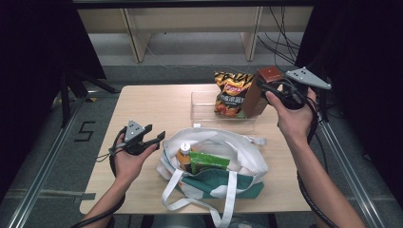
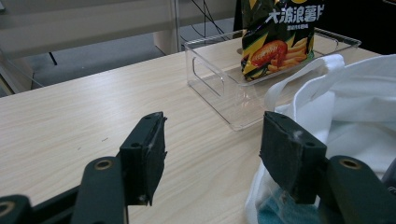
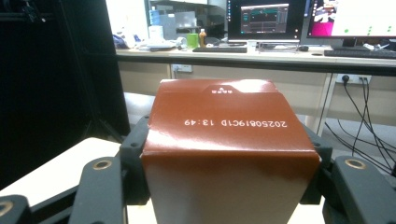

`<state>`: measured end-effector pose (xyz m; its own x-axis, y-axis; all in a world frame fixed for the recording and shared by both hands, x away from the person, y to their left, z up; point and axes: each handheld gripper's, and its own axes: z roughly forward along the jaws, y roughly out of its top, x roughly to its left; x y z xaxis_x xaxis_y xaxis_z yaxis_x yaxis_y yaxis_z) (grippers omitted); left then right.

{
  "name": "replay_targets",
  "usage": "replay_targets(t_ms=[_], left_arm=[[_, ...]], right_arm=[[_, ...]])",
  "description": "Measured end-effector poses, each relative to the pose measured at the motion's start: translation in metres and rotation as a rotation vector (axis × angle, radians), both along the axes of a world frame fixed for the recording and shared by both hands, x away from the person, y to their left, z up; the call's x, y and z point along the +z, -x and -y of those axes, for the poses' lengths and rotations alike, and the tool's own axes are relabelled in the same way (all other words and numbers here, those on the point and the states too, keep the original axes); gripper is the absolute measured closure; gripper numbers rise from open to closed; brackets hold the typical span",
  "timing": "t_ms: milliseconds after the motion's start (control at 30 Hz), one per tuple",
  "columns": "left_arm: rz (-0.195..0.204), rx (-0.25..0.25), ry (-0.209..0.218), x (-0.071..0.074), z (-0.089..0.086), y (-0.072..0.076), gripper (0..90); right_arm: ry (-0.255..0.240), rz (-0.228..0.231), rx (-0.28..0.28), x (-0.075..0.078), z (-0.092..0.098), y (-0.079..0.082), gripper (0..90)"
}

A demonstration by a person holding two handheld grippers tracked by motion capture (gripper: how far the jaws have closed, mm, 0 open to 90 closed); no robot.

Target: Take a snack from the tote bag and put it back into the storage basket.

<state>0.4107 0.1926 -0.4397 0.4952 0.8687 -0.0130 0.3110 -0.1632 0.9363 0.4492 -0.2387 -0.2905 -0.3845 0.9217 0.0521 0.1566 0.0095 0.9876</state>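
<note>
Nearest the person, the white bag (image 1: 214,161) lies open on the table (image 1: 157,107), a bottle (image 1: 184,153) and a green packet (image 1: 209,162) showing in its mouth. Just left of the bag the left claw (image 1: 151,136) hangs released, nothing between its black jaws. Beyond the bag stands the clear bin (image 1: 204,111), with a chip bag (image 1: 232,92) upright inside. At the bin's right end the right claw (image 1: 264,88) is clenched on the brown box (image 1: 259,92), held tilted above the bin's edge, pads pressing its two side faces just under the top flap. The box looks like thin cardboard: probably light, fairly stiff along its edges but easily dented on the broad faces, and its glossy skin may slip. A grip near the corners, as now, seems safest.
</note>
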Motion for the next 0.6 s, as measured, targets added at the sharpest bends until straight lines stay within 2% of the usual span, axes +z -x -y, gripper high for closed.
replay_targets(t_ms=[600], left_arm=[[-0.001,0.0,-0.001,0.0,0.0,0.0,39.8]], right_arm=[[-0.001,-0.024,-0.032,-0.009,-0.004,-0.022,38.9]])
